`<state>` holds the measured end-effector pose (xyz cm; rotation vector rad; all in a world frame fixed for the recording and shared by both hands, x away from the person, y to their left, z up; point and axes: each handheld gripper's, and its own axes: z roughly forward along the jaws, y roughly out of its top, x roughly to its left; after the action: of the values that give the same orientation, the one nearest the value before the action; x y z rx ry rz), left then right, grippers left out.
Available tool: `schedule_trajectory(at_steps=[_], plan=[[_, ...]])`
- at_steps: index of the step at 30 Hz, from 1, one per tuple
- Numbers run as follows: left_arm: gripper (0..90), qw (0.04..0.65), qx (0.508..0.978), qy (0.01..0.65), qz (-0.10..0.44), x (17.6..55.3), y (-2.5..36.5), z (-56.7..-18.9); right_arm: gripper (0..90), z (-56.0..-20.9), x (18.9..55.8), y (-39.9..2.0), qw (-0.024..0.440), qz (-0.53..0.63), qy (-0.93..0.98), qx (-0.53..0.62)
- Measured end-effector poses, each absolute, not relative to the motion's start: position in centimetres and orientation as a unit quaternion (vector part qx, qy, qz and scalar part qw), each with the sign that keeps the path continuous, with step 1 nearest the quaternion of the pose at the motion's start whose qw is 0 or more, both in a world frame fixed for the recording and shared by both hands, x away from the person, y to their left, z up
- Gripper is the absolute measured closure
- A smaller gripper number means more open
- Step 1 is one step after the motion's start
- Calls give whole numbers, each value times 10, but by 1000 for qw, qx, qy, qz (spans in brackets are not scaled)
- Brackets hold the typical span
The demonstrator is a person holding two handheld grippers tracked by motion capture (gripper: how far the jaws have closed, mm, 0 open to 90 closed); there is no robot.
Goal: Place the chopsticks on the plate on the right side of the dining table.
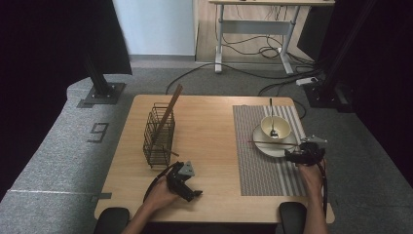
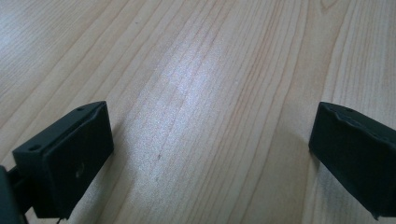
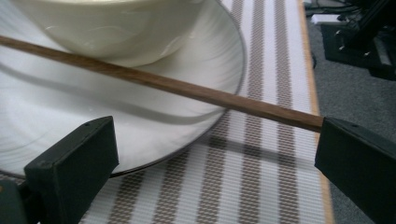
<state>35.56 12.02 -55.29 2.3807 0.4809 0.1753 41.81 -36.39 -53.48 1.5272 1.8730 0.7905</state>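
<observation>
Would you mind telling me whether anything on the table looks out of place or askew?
One chopstick lies loose across the plate's rim in front of the bowl, while another chopstick leans in the wire basket. The right gripper has open jaws around the loose stick's end. Nothing looks spilled or damaged.

Both tongs are black; the left tongs (image 1: 195,194) carry a grey three-cornered plate on top; the right tongs (image 1: 288,155) trail a black cable; blocky matte jaws show small screw holes; forearms are bare.
</observation>
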Motion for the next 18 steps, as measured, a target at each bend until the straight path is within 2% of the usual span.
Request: schedule_trajectory(at_steps=[4, 15, 18], plan=[[0, 346, 917, 185, 68, 356, 120, -553, 0, -537, 418, -370, 305, 307, 697, 572], [0, 346, 917, 186, 67, 356, 120, -553, 0, -545, 426, -383, 291, 331, 683, 583], [0, 346, 917, 186, 67, 356, 120, -553, 0, -544, 427, -384, 301, 325, 683, 580]])
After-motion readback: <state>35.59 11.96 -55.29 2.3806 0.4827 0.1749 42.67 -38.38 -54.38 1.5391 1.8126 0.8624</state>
